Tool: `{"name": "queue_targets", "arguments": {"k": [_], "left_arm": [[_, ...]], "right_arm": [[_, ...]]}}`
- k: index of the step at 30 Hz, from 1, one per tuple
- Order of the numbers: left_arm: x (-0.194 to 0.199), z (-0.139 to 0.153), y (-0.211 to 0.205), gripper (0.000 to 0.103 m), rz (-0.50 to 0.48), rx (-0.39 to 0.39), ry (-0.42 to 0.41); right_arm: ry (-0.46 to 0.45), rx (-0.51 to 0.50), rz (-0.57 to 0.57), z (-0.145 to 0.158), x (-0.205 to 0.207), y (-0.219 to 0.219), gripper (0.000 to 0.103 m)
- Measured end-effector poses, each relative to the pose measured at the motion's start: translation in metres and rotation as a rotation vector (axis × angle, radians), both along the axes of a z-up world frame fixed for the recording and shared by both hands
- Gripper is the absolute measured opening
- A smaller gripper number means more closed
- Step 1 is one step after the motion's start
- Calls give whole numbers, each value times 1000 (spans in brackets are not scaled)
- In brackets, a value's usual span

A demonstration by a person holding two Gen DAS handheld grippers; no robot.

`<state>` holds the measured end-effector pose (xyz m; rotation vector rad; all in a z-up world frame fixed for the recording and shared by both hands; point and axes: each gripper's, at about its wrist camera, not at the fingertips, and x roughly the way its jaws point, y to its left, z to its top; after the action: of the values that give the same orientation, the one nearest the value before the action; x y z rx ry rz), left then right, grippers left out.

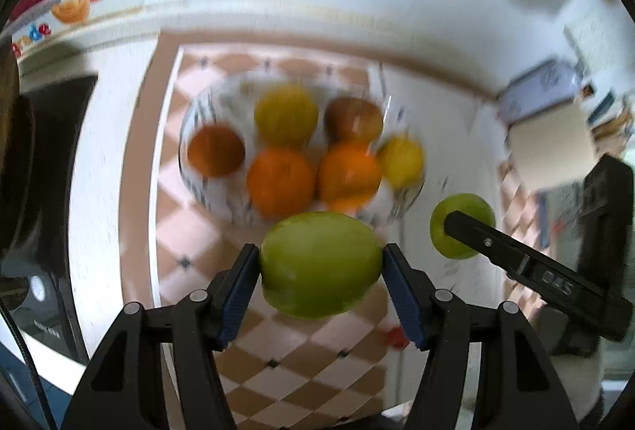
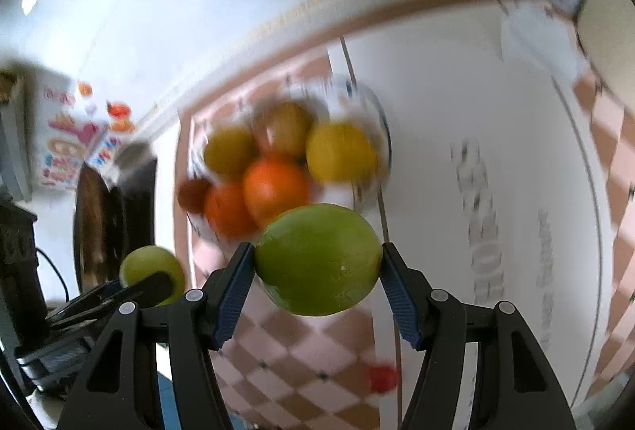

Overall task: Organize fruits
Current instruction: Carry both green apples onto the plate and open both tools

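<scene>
The left gripper point(image 1: 319, 265) is closed on a green fruit point(image 1: 319, 265), blue pads point(image 1: 242, 291) pressed to either side of it, holding it in the air above the checkered surface point(image 1: 190, 231); the right gripper point(image 2: 317, 259) is likewise clamped on a second green fruit point(image 2: 317, 259), lifted just short of the bowl point(image 2: 373, 112). In each wrist view the other gripper's fruit shows off to one side, partly behind a black finger. The glass bowl point(image 1: 190, 120) stands on the surface beyond both grippers and holds two oranges point(image 1: 279, 182), two yellow fruits point(image 1: 285, 114) and two darker reddish-brown ones point(image 1: 216, 150), probably apples, though motion blur smears them; a small red object point(image 2: 381, 377) lies on the surface nearer the camera.
</scene>
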<state>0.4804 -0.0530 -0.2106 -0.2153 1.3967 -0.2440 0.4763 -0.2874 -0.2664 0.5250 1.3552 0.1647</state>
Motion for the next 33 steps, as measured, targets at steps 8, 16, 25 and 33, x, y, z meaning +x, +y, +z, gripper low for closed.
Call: {"name": "queue_targets", "arguments": {"k": [8, 16, 25, 33], "left_arm": [[93, -13, 34, 61, 86, 71, 3], [143, -82, 55, 61, 99, 146, 156], [150, -112, 50, 61, 80, 174, 244], [152, -116, 46, 78, 77, 183, 248]], "right_arm": [[13, -70, -19, -21, 103, -11, 66], [78, -97, 1, -57, 134, -8, 66], [135, -63, -19, -71, 137, -7, 67], [192, -19, -33, -78, 141, -8, 76]]}}
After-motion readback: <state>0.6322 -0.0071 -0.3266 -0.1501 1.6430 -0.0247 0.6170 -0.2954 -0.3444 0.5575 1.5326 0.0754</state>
